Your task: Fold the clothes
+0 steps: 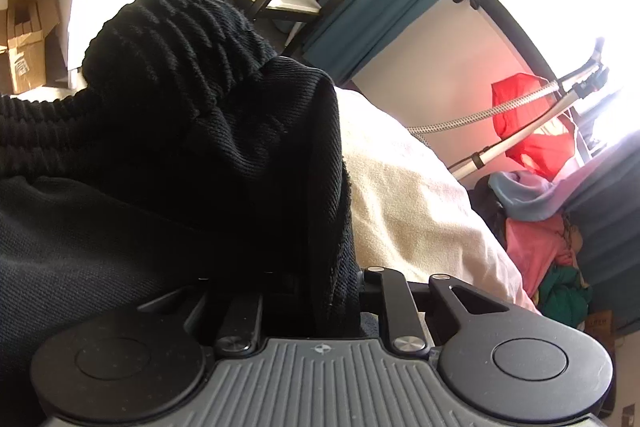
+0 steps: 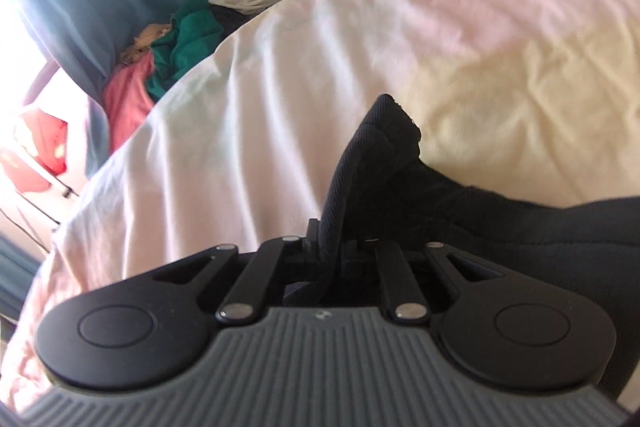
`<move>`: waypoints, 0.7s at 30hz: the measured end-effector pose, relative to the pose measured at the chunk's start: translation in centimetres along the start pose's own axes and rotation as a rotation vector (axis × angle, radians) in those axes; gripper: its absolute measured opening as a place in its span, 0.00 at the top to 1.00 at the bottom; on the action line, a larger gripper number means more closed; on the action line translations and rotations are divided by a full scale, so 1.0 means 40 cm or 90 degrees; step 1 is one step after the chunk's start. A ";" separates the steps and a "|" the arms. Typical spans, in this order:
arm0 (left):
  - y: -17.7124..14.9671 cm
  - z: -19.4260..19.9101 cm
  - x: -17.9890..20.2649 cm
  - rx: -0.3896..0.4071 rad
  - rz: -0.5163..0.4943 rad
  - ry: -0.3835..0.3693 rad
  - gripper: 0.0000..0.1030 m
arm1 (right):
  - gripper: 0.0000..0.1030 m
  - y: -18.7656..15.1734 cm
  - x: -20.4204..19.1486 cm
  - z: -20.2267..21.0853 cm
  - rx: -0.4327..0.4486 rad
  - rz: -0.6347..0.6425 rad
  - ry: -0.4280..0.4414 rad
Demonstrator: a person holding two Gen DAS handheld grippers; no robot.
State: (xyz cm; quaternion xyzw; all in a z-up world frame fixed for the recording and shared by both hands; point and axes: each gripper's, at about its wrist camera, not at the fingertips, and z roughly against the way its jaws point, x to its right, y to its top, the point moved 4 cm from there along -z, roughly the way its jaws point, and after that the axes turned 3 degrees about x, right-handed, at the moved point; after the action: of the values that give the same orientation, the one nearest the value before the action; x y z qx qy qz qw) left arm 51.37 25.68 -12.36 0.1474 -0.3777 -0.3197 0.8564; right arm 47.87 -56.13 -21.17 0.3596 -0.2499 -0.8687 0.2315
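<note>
both tongs are clamped on one black ribbed-knit garment, held over the pale cream-and-pink bedsheet. the left tongs pinch a thick bunched edge with its ribbed band standing up toward 11 o'clock; the right tongs bite a narrow corded hem that rises toward 1 o'clock, the rest of the cloth trailing off to 3 o'clock. how far the folding stands can't be judged from here. to do this hold well, i'd keep both grips firm and level, draw the edge taut between them — no slack, no twist — and lay it flat on the bed, clear of the heap of coloured clothes at 10 o'clock.
</note>
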 end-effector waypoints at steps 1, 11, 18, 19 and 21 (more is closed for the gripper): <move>0.000 0.008 0.002 -0.003 -0.008 -0.007 0.69 | 0.77 0.001 0.008 0.013 -0.003 -0.016 0.022; -0.080 0.251 -0.112 0.003 0.033 -0.150 0.22 | 0.28 -0.063 0.138 0.325 0.043 -0.052 0.200; -0.170 0.392 -0.317 -0.027 0.151 -0.171 0.13 | 0.27 -0.168 0.242 0.425 -0.069 -0.181 0.220; -0.180 0.396 -0.342 -0.031 0.165 -0.174 0.13 | 0.27 -0.179 0.241 0.431 -0.088 -0.185 0.229; -0.194 0.375 -0.357 -0.019 0.175 -0.181 0.13 | 0.27 -0.198 0.233 0.437 -0.125 -0.190 0.247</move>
State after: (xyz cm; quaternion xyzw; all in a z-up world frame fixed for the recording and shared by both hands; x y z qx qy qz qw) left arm 29.58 29.11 -14.01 0.0349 -0.5063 -0.2230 0.8323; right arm 27.25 -50.77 -19.90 0.5281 -0.0594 -0.8282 0.1780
